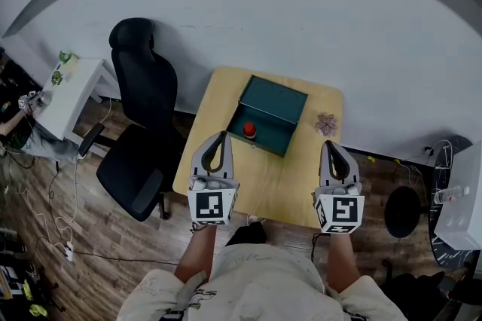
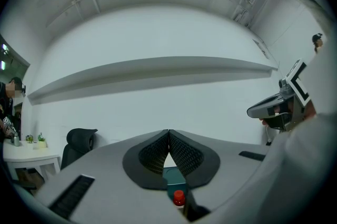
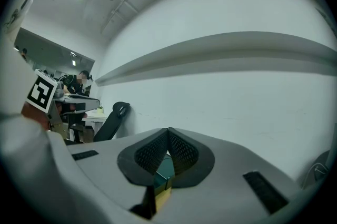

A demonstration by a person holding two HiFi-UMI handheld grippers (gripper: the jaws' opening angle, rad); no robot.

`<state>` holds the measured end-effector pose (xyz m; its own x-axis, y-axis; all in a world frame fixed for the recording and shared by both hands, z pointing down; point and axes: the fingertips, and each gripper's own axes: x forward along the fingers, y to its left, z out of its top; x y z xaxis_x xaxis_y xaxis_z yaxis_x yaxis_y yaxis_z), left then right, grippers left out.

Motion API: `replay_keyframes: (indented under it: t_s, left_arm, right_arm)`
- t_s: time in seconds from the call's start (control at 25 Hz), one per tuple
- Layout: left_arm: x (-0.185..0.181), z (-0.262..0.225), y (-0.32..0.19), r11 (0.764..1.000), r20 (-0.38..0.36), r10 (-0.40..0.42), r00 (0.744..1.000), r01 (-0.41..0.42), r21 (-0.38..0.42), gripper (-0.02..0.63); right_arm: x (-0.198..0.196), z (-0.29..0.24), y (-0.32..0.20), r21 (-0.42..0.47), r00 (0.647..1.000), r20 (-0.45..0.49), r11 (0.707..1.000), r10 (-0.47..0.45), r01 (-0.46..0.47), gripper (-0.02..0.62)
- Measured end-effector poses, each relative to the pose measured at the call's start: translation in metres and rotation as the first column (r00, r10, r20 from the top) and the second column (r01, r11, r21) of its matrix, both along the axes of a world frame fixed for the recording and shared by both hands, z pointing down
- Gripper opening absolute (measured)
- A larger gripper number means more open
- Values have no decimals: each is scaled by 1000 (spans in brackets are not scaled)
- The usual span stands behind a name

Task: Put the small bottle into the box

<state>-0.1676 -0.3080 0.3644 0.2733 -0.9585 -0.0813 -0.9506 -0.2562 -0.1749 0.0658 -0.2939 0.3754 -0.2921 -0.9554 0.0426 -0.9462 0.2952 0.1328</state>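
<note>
Your left gripper (image 1: 221, 135) and right gripper (image 1: 330, 144) have their jaws closed tip to tip on nothing, over the table's (image 1: 265, 180) near edge. The small bottle (image 1: 249, 130) sits inside the open box (image 1: 285, 99), seemingly against its near wall. Bare tabletop lies between the two grippers, and a chair (image 1: 147, 123) crowds the table's left side.

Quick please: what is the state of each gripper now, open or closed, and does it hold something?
Left gripper: closed, holding nothing.
Right gripper: closed, holding nothing.
</note>
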Motion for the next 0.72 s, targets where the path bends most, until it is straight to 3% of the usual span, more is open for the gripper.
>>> replay_keyframes:
  t_s: [0.72]
  left_arm:
    - [0, 11, -16, 1000, -2, -4, 1000, 4, -30, 8]
  right_arm:
    - [-5, 12, -15, -40, 999, -32, 999, -22, 20, 14]
